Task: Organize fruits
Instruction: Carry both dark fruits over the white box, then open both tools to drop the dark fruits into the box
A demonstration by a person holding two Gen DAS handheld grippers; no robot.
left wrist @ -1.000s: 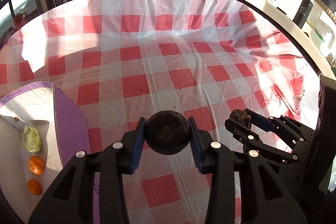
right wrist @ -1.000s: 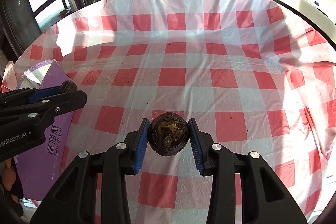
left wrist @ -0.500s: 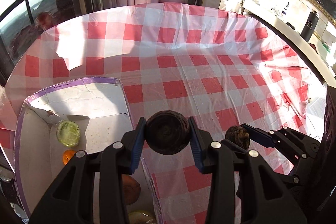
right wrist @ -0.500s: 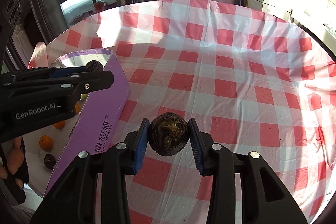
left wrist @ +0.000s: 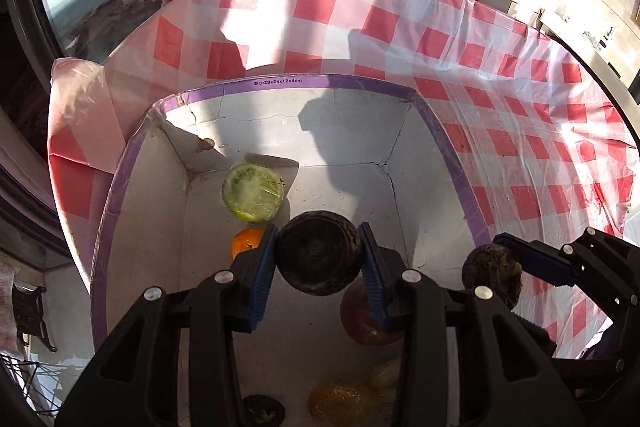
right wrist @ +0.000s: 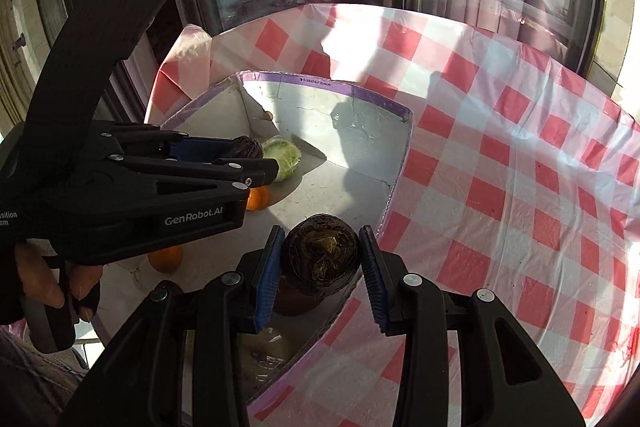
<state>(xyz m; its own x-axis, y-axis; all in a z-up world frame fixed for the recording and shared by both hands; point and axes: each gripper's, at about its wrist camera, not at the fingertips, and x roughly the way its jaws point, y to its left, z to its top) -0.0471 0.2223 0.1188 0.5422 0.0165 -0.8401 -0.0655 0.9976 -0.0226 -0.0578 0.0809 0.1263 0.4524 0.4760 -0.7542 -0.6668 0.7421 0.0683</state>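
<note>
1. Both of my grippers had swung across the checked tablecloth (left wrist: 500,131) since the earlier frame, and the purple-rimmed cardboard box (left wrist: 332,81), then only a corner at the left edge, now filled the middle of both views.
2. That box stood open at the table's left end, white inside, already holding a wrapped green cabbage-like head (left wrist: 253,193), small oranges (left wrist: 245,243), a reddish-brown fruit (left wrist: 366,323) and some pale wrapped pieces near the bottom.
3. My left gripper (left wrist: 319,255) was closed firmly on a dark, round, ridged fruit (left wrist: 319,253); I judged it to hang inside the box walls, over bare floor between the oranges and the reddish-brown fruit.
4. My right gripper (right wrist: 320,259) was likewise clamped on a second dark fruit (right wrist: 322,253), its rough, yellowish end facing the camera.
5. Seen from the left wrist, the right gripper's load (left wrist: 492,273) sat at the box's right wall, roughly over the rim, not clearly inside.
6. So I judged the left hand nearer a drop: the free floor lay straight below and slightly ahead of its fruit, while the right one needed more travel leftward over the purple edge.
7. Being round, neither fruit had a long axis to align; rolling against the oranges looked the only risk.
</note>
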